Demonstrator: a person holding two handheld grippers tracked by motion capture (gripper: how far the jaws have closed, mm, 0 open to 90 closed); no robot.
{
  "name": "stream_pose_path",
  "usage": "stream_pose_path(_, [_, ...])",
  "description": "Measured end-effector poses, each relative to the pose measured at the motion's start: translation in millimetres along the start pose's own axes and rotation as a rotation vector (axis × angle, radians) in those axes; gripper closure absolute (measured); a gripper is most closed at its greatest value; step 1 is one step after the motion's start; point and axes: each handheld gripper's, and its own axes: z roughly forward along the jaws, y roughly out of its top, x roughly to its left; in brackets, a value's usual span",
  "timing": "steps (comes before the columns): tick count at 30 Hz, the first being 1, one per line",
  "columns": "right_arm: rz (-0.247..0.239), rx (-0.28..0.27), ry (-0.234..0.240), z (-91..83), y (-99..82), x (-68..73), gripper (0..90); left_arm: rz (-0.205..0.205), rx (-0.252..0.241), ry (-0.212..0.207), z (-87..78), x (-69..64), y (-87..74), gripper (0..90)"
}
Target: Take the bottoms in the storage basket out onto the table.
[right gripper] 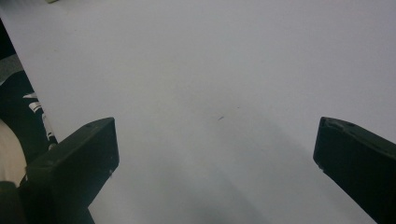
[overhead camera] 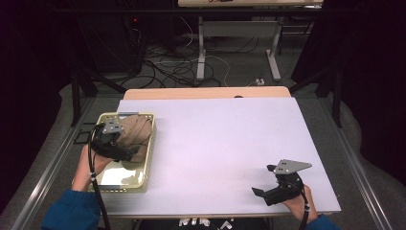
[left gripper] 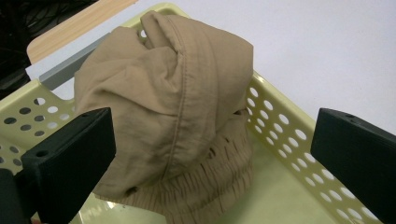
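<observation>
Now I count two hand-held grippers, one basket and one piece of cloth. My left hand-held gripper [overhead camera: 125, 154] is over the pale yellow basket [overhead camera: 149, 158], which stands at the left edge of the white tabletop [overhead camera: 225, 143]. The basket is perforated with round holes along its walls. Inside it lies one crumpled tan garment [overhead camera: 136, 132], with a stitched seam and an elastic gathered band, heaped in the far part of the basket; the near part of the basket floor is bare. In the left gripper view the jaws of this gripper stand wide apart, one on each side of the garment [left gripper: 173, 112], and they hold nothing; I cannot tell if the left jaw touches the cloth. The basket wall [left gripper: 280, 126] passes between the garment and the right jaw.

My right hand-held gripper [overhead camera: 266, 181] is near the front right corner of the tabletop, well apart from the basket. Its jaws are also spread wide, with bare white tabletop [right gripper: 224, 84] between them.
</observation>
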Motion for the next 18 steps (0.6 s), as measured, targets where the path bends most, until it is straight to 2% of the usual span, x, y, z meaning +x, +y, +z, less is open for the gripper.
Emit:
stream_pose_path(6, [-0.006,-0.006,-0.005,0.8,-0.3,-0.8,0.0,0.003,0.017,0.011,2.7,4.5,5.8,0.0])
stream_pose_path(13, [-0.003,-0.005,-0.008,1.2,-0.3,-0.7,0.0,-0.010,0.012,0.030,7.0,10.7,11.4,0.0])
stream_pose_path(14, [-0.001,-0.018,-0.006,2.1,-0.7,-0.7,0.0,-0.009,0.012,0.033,7.9,12.1,12.0,0.0])
stream_pose_path(15, [-0.001,-0.019,-0.006,2.1,-0.7,-0.8,0.0,-0.019,0.022,0.025,8.1,12.8,12.8,0.0])
stream_pose_path(16, [-0.001,-0.019,-0.006,2.1,-0.7,-0.8,0.0,-0.008,0.030,0.036,8.8,14.1,13.7,0.0])
stream_pose_path(18, [-0.001,-0.018,-0.005,2.1,-0.7,-0.8,0.0,-0.015,0.034,0.040,12.9,14.3,14.4,0.0])
